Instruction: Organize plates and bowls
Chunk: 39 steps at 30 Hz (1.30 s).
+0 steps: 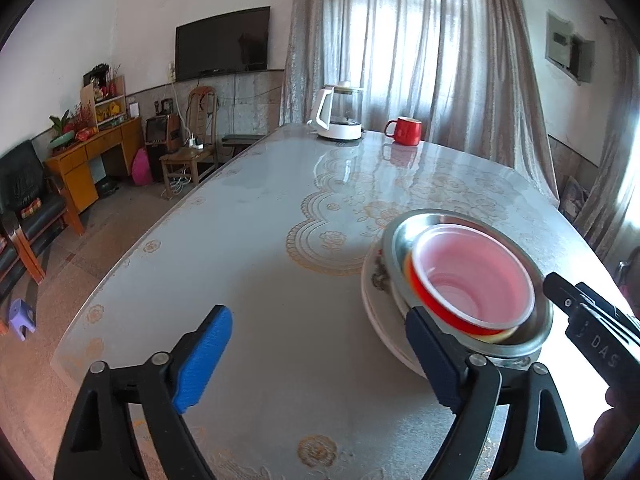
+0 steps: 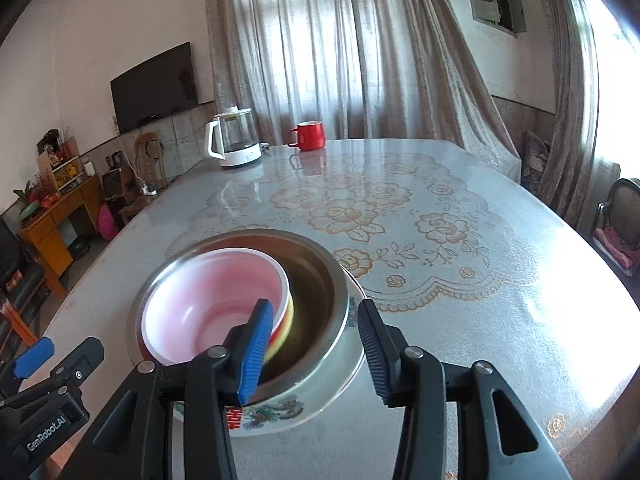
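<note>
Centrally on the near part of the table, with its glossy floral-patterned cover, stands a single nested stack of dishes. At the bottom lies a white plate with a coloured print on its rim; on it sits a metal bowl, and inside that a red plastic bowl with a pale pink interior and a yellow band under its red outer wall. The red plastic bowl leans toward one side of the metal bowl, is tilted rather than level, and holds nothing visible. In the left wrist view the same stack shows as white plate, metal bowl and red plastic bowl. The right gripper is spread wide apart, its left blue pad hanging over the rim of the red plastic bowl and its other finger outside the metal bowl's wall; whether either finger touches the dishes cannot be told. The left gripper is likewise wide apart and grips nothing, one finger just beside the near edge of the stack, the other over bare table. At the far end of the table stand a white-based glass kettle and a red mug, well apart from the stack.
</note>
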{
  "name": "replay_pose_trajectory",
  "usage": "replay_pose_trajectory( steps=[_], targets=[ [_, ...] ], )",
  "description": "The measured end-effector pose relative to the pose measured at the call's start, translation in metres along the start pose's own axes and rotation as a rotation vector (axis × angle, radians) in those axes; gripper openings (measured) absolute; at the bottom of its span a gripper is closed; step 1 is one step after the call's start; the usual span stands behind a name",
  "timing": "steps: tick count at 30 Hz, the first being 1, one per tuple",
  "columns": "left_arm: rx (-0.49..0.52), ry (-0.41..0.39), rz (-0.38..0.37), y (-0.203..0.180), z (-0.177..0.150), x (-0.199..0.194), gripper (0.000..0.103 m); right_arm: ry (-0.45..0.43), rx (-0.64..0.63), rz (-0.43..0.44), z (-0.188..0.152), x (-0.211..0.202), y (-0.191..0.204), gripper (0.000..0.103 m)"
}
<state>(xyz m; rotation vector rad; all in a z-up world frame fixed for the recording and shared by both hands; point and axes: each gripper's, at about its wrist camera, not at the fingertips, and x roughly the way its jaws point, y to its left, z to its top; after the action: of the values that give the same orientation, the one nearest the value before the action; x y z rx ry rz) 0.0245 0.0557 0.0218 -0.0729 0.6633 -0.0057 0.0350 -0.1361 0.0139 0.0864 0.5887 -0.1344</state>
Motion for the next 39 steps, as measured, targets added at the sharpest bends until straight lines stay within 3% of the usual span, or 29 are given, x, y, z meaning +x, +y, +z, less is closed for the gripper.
replay_pose_trajectory(
  steps=[5,39],
  targets=[
    [0.015,-0.009,-0.014,-0.009,-0.001,-0.004,0.093,-0.025,-0.015,-0.003,-0.002,-0.008,0.001,0.052],
    [0.038,-0.009,-0.016,-0.022,-0.001,-0.005,0.097,-0.012,-0.019,0.012,-0.001,-0.006,0.001,0.052]
  ],
)
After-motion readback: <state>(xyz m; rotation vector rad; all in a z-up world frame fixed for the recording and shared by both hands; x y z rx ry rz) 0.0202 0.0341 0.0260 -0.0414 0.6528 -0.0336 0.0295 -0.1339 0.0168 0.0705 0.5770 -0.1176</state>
